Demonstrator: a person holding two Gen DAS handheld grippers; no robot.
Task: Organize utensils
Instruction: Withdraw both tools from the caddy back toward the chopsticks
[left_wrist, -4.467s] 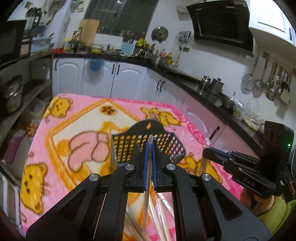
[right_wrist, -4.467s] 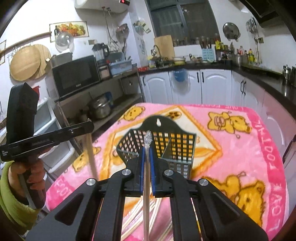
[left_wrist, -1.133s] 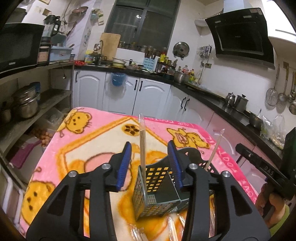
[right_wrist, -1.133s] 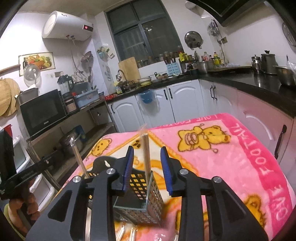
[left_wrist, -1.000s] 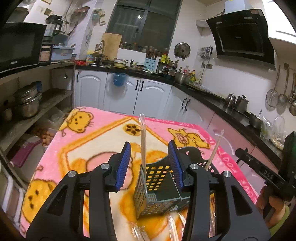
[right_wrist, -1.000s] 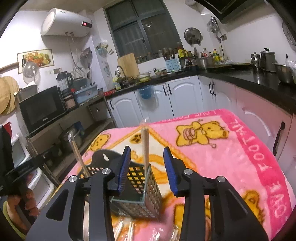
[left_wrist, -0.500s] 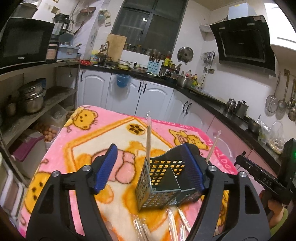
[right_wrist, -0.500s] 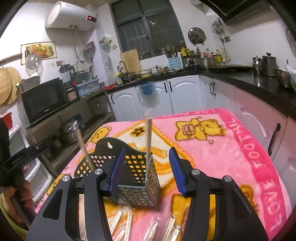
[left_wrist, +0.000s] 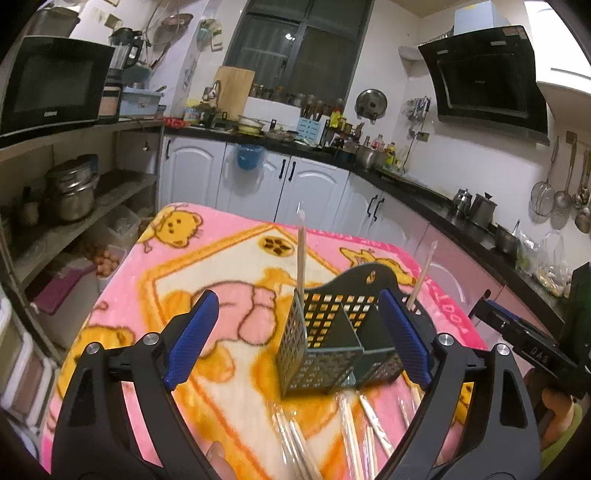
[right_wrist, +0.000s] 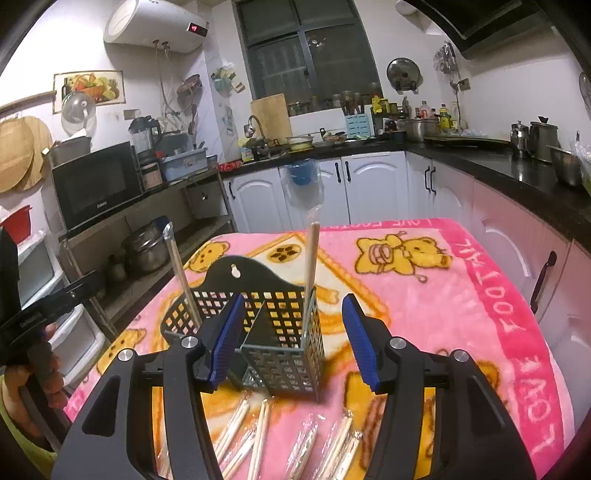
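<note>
A dark mesh utensil caddy (left_wrist: 325, 343) (right_wrist: 280, 332) with two compartments stands on the pink bear blanket (left_wrist: 229, 266) (right_wrist: 443, 302). One wrapped chopstick pair (left_wrist: 301, 254) (right_wrist: 310, 266) stands upright in one compartment, another (left_wrist: 421, 273) (right_wrist: 183, 277) leans in the other. Several wrapped chopstick pairs (left_wrist: 354, 432) (right_wrist: 258, 435) lie on the blanket in front of the caddy. My left gripper (left_wrist: 297, 339) is wide open and empty, just short of the caddy. My right gripper (right_wrist: 293, 339) is open and empty, also just short of it.
Kitchen counters and white cabinets (right_wrist: 369, 192) run behind and to the right of the table. Open shelves with pots (left_wrist: 70, 192) and a microwave (right_wrist: 96, 184) stand to the left. Each view shows the other hand-held gripper at its edge (left_wrist: 524, 347) (right_wrist: 40, 306).
Both grippers let go of their chopstick pairs in the caddy, opened wider and drew back a little. The two pairs now stand free in the caddy.
</note>
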